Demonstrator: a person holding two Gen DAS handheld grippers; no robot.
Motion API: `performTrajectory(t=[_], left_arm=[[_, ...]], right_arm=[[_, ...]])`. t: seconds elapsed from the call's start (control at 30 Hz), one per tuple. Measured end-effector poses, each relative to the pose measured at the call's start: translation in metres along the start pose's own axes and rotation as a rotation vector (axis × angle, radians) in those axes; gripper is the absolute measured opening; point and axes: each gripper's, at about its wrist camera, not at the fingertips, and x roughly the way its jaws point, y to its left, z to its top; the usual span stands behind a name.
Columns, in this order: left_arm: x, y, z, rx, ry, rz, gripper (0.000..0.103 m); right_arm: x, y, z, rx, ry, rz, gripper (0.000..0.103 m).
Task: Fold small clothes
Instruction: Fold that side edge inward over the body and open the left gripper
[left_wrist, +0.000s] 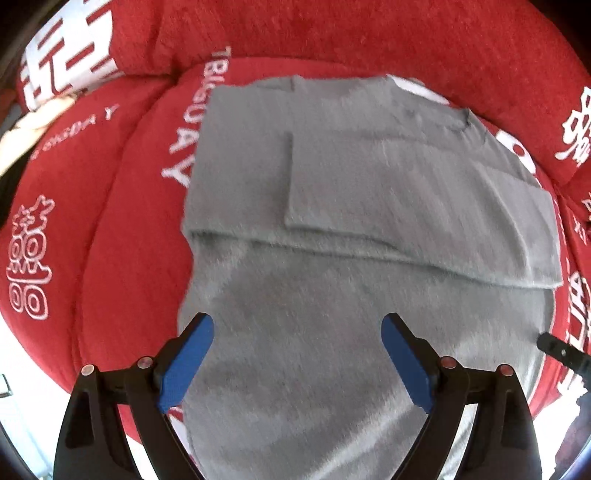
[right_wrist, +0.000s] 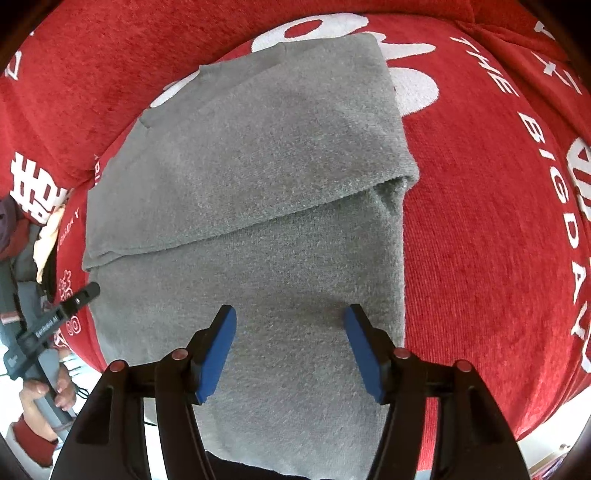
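A grey knit garment lies flat on a red cushion, with its sleeves folded across the upper body. It also shows in the right wrist view. My left gripper is open and empty, with its blue pads over the garment's lower part. My right gripper is open and empty above the lower part too. The right gripper's tip shows at the edge of the left wrist view. The left gripper also shows at the left of the right wrist view, held by a hand.
The red cushion with white lettering surrounds the garment. A red backrest rises behind it. A pillow with white characters sits at the far left. White floor shows past the cushion's front edge.
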Motion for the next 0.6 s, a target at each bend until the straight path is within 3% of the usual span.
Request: performTrajectory(t=[0.6], left_arm=[[-0.003,-0.009,-0.034,0.028,0.068,-0.014,0.092]], right_arm=[[-0.008,0.015,-0.020,0.018,0.023,0.080,0.065]])
